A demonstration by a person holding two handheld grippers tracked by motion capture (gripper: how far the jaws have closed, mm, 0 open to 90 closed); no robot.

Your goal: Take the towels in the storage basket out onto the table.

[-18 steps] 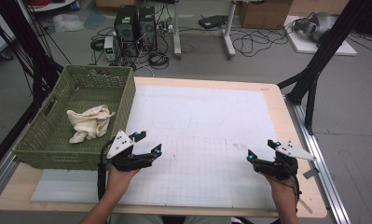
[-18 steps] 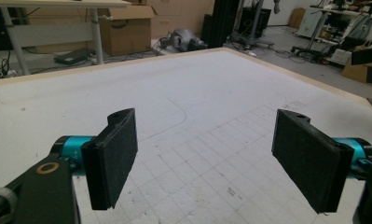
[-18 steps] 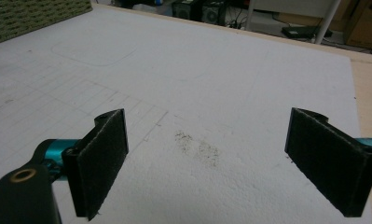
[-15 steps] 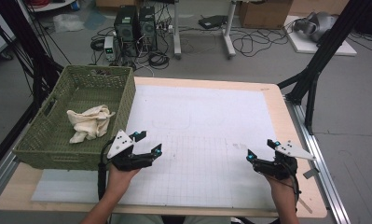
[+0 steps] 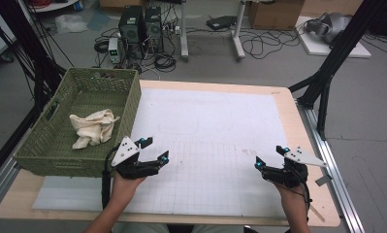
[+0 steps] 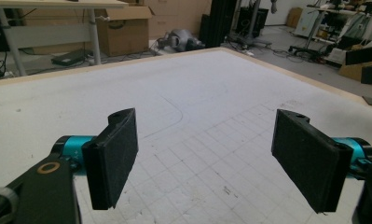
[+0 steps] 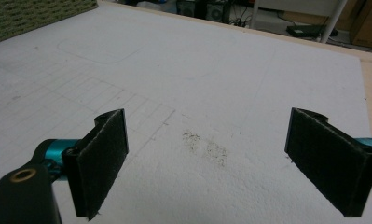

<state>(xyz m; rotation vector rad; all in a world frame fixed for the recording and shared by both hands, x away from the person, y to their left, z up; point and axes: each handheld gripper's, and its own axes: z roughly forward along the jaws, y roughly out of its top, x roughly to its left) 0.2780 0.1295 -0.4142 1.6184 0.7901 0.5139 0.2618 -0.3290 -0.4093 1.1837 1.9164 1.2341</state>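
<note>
The crumpled cream towel [image 5: 91, 127] lies in the green woven basket [image 5: 48, 155] at left frame, up-left of the nearer left gripper [image 5: 152, 149]; both grippers' fingers [image 6: 111, 163] stand wide, empty, the right gripper [image 5: 271, 158] well apart at lower right.

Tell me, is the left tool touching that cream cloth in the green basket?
Apart. In the high view the left tool sits outside the basket, whose wall stands between it and the cloth.
</note>
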